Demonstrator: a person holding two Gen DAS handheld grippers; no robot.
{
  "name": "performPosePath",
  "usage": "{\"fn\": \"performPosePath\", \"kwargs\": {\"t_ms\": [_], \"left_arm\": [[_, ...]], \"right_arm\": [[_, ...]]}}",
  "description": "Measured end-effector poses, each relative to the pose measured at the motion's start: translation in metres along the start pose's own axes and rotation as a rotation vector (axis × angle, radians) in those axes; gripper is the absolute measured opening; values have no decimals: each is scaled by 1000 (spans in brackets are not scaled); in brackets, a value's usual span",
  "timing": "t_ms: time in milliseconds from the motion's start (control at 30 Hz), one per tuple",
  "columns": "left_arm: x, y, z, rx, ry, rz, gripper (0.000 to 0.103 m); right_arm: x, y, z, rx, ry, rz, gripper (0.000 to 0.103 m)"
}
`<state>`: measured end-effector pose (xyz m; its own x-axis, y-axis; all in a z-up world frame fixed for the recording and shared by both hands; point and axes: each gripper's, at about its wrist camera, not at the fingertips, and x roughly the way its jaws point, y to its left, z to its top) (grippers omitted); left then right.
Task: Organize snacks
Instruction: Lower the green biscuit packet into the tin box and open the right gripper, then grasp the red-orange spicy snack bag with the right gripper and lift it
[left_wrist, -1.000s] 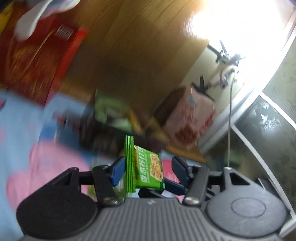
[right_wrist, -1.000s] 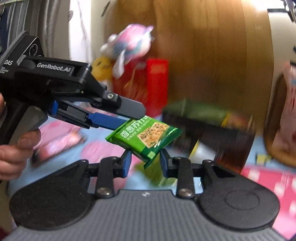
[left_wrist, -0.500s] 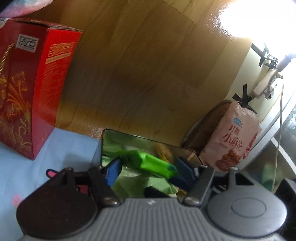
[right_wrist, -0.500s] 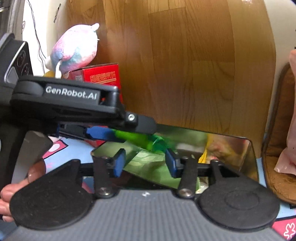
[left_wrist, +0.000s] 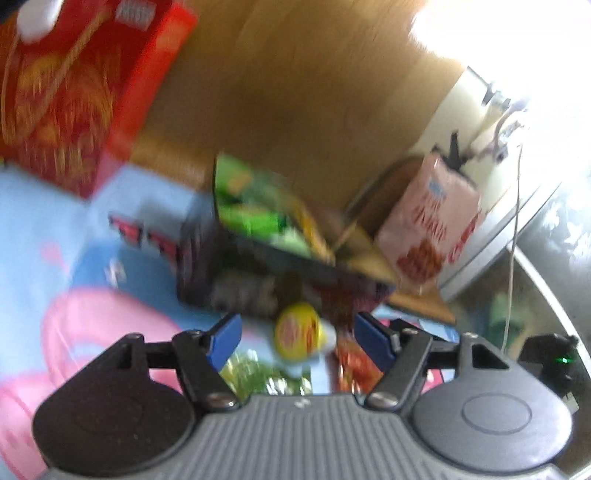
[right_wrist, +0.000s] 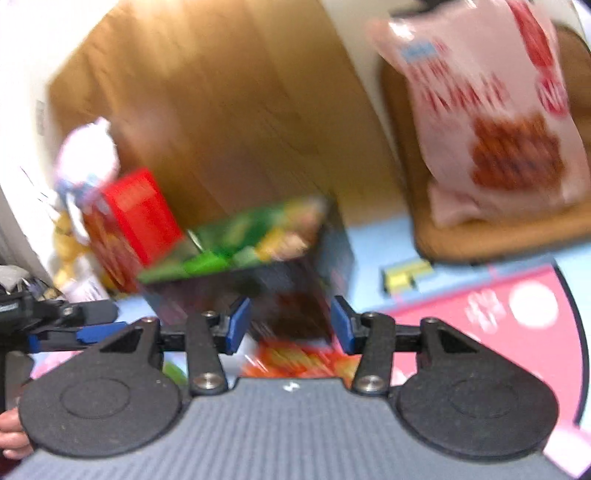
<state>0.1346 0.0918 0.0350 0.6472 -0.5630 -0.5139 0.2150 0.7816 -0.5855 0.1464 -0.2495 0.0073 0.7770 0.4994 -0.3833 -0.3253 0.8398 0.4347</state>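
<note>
A dark open box (left_wrist: 280, 273) (right_wrist: 295, 284) on the play mat holds green and yellow snack packets (left_wrist: 251, 218) (right_wrist: 236, 243). My left gripper (left_wrist: 299, 338) is open and empty, a little in front of the box. Below it lie a round yellow snack (left_wrist: 299, 334), a red packet (left_wrist: 354, 369) and a green-yellow packet (left_wrist: 258, 376). My right gripper (right_wrist: 290, 325) is open and empty, facing the box, with an orange-red packet (right_wrist: 303, 362) under it. The left gripper also shows at the left edge of the right wrist view (right_wrist: 70, 325). Both views are blurred.
A red gift box (left_wrist: 74, 96) (right_wrist: 129, 225) with a plush toy (right_wrist: 86, 155) on it stands left of the snack box. A pink snack bag (left_wrist: 428, 225) (right_wrist: 491, 114) sits on a wooden tray (right_wrist: 480, 236) at right. A wooden panel (left_wrist: 295, 92) is behind.
The green cracker packet that both grippers held has been let go into the box. Both grippers have opened and pulled back from the box, and loose snacks on the mat have come into view.
</note>
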Motion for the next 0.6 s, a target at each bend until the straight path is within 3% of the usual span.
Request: {"fn": "performPosePath", "kwargs": {"t_ms": [133, 300, 367, 433, 467, 600], "left_arm": [[31, -20, -15, -14, 101, -53, 69], [62, -39, -31, -2, 143, -39, 69], [68, -44, -34, 14, 138, -20, 66], [69, -48, -38, 39, 137, -6, 62], [68, -50, -40, 43, 146, -9, 55], [54, -51, -55, 42, 192, -59, 51]], "right_arm": [[16, -14, -5, 12, 76, -44, 53], [32, -21, 2, -14, 125, 11, 53], [32, -18, 2, -39, 148, 42, 50], [28, -15, -1, -61, 182, 72, 37], [24, -14, -5, -63, 191, 90, 36], [-2, -7, -27, -54, 191, 163, 35]]}}
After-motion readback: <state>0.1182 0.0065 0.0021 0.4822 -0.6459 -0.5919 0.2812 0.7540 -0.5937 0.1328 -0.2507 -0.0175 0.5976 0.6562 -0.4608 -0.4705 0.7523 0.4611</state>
